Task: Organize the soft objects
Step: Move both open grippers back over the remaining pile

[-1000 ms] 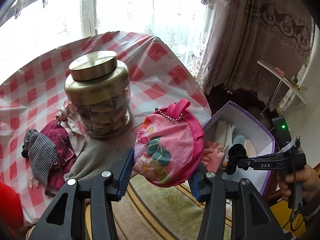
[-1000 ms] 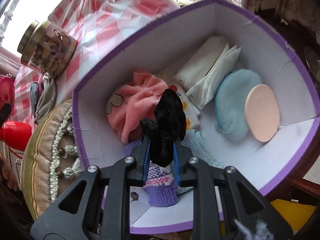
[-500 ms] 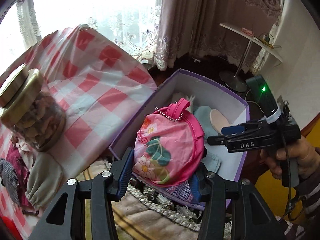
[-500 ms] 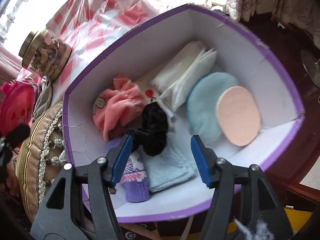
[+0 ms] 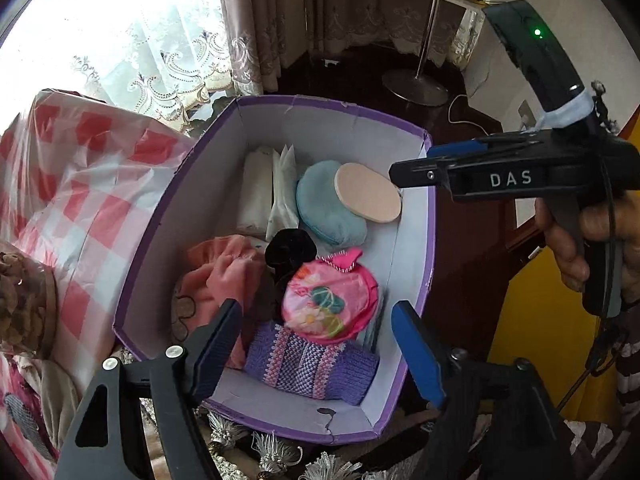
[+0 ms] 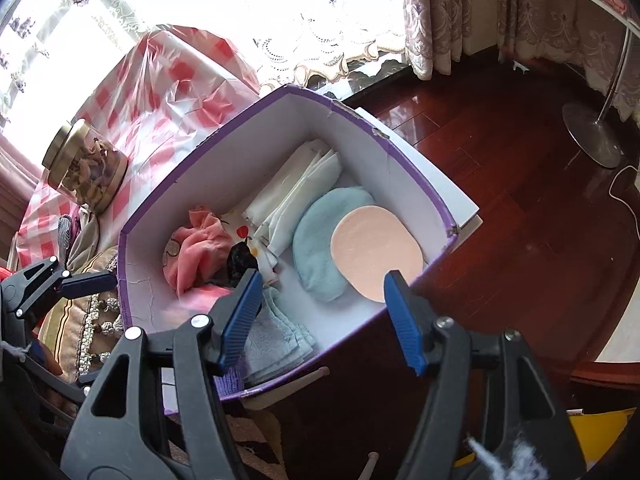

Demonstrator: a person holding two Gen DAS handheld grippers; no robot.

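The pink purse (image 5: 330,300) has dropped from the left gripper (image 5: 316,346) into the box (image 5: 416,264); its fingers are spreading, empty. Right gripper (image 6: 320,320) fingers spread, empty.

Purple box (image 5: 416,240) crowded; bare floor only along its right wall

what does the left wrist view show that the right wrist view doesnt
Only the left wrist view: the pink purse lying clear in the box on a purple knit, released between the opening left tool, and the hand holding the right tool.

Only the right wrist view: the whole jar and the folded blue cloth.

Both: the box, black scrunchie, pink cloth, blue pad and peach pad.
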